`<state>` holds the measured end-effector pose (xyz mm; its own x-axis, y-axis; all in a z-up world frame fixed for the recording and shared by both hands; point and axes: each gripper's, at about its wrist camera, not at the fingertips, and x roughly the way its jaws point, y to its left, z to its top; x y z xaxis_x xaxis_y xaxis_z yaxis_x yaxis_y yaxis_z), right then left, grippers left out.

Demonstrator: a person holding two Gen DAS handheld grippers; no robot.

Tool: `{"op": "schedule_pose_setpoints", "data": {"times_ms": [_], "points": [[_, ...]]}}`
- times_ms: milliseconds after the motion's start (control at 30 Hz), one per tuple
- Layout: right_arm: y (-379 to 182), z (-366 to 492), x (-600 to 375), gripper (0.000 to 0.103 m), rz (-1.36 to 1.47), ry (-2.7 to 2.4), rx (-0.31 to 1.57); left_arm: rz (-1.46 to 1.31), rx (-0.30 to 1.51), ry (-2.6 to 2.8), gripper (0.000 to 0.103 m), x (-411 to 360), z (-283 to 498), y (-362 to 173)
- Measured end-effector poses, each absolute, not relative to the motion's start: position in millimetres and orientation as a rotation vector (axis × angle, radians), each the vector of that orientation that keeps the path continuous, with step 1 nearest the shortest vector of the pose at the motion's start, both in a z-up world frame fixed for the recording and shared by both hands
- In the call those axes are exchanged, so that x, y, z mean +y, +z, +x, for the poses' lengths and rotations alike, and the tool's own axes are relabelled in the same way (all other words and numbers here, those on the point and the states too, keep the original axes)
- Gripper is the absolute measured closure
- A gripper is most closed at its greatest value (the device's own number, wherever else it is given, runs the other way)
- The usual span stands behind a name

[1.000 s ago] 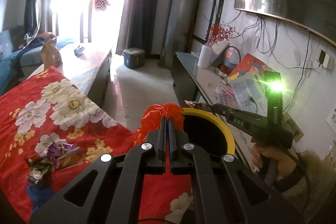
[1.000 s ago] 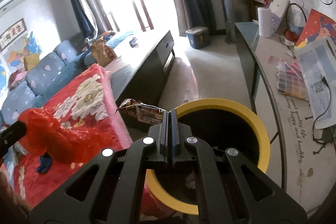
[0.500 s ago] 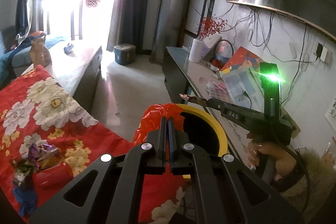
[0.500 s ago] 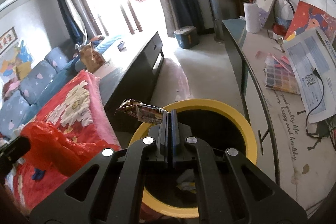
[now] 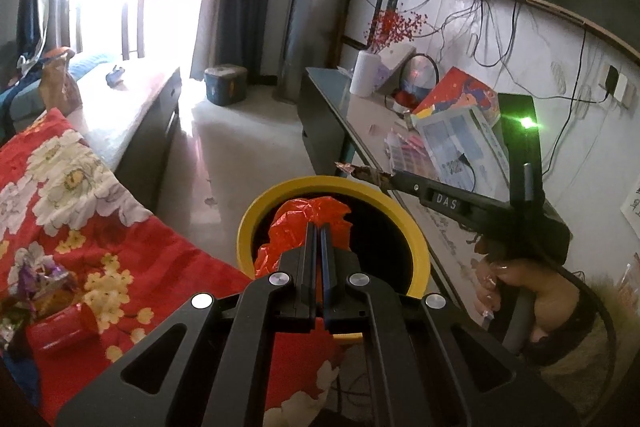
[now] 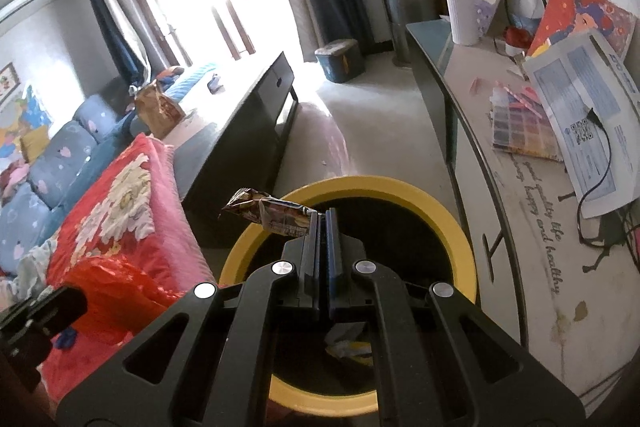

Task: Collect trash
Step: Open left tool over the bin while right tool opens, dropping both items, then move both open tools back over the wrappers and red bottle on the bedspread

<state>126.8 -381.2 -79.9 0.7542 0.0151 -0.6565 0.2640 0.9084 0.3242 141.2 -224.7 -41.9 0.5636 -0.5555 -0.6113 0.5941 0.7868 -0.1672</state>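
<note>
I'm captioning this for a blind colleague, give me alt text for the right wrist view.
The right gripper, shut on a brown snack wrapper, hangs over a yellow-rimmed black bin with some trash already inside. At lower left the other gripper holds a red plastic bag beside a red floral blanket.

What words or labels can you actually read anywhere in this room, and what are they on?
"DAS": white letters on the side of the right gripper.
"good quality life", "happy and healthy": script on the side table top, partly guessed.
Printed sheet with QR code: too small to read.
Snack wrapper: print blurred.
</note>
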Motion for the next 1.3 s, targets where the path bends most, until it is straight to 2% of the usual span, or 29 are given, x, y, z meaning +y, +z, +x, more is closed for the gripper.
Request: {"op": "schedule_pose_setpoints", "data": {"times_ms": [533,633,700,733,767,833,900,967,1033,1200,1300], "points": [[-109,134,-391,0.102,0.434,-0.178,0.793,0.048,0.810,-0.688,0.101,-247,161,-88],[-113,135,-393,0.096,0.454,-0.182,0.808,0.068,0.838,-0.691,0.100,-251,164,-95],[-115,133,-395,0.081,0.471,-0.189,0.808,0.066,0.849,-0.679,0.087,-251,166,-96],[-114,133,-395,0.077,0.474,-0.193,0.804,0.053,0.861,-0.672,0.063,-249,168,-98],[-114,133,-394,0.070,0.472,-0.194,0.802,0.042,0.867,-0.666,0.045,-245,169,-97],[-111,132,-393,0.064,0.468,-0.195,0.791,0.030,0.857,-0.653,0.042,-239,168,-95],[-109,131,-391,0.055,0.460,-0.195,0.782,0.035,0.845,-0.628,0.031,-233,166,-91],[-105,130,-388,0.050,0.442,-0.202,0.769,0.022,0.833,-0.609,0.013,-227,165,-86],[-101,130,-385,0.047,0.422,-0.201,0.760,0.010,0.816,-0.591,0.009,-219,162,-81],[-87,129,-371,0.036,0.353,-0.195,0.725,-0.007,0.789,-0.542,0.007,-201,159,-70],[-80,129,-360,0.035,0.319,-0.174,0.709,-0.025,0.783,-0.522,0.007,-191,158,-66]]}}
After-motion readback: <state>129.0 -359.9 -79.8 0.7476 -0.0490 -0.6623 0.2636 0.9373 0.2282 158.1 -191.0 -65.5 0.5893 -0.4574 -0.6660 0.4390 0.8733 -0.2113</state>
